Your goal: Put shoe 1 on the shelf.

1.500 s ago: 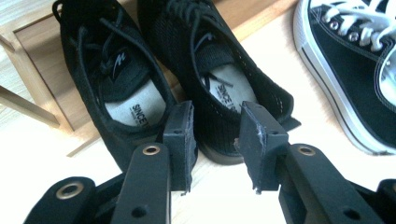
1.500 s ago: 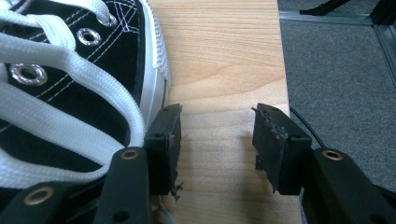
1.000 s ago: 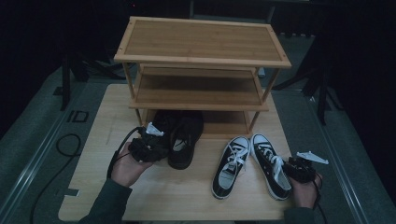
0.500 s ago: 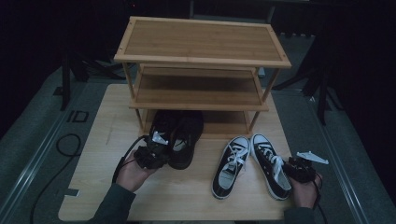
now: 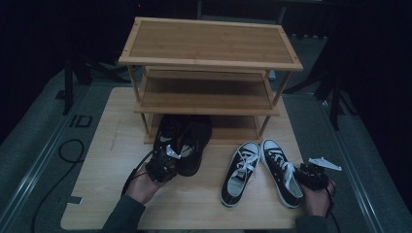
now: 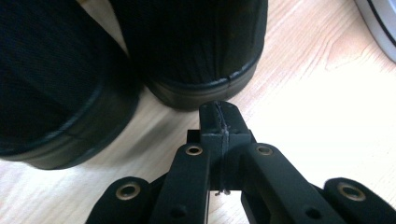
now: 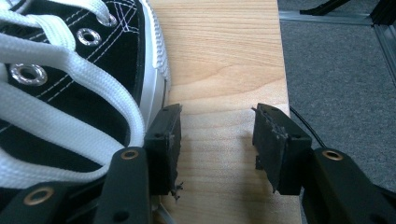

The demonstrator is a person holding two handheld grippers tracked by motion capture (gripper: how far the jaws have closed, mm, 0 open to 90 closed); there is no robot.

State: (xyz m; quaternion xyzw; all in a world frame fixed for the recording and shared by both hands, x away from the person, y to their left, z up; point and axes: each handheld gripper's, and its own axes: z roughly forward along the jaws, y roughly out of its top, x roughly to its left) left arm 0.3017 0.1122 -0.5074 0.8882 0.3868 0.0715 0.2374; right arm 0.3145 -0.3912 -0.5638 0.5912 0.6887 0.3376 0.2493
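Two black shoes (image 6: 116, 60) just beyond empty, closed jaws

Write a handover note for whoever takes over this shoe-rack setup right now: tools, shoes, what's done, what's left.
Left tool: jaws have just closed, shut on nothing, behind the heels of the black shoes.
Right tool: open, empty, beside the outer black-and-white sneaker; the other sneaker lies alongside.
Done: nothing on the rack shelves; black pair's toes sit under its bottom shelf.
Left: probably shelving both pairs.
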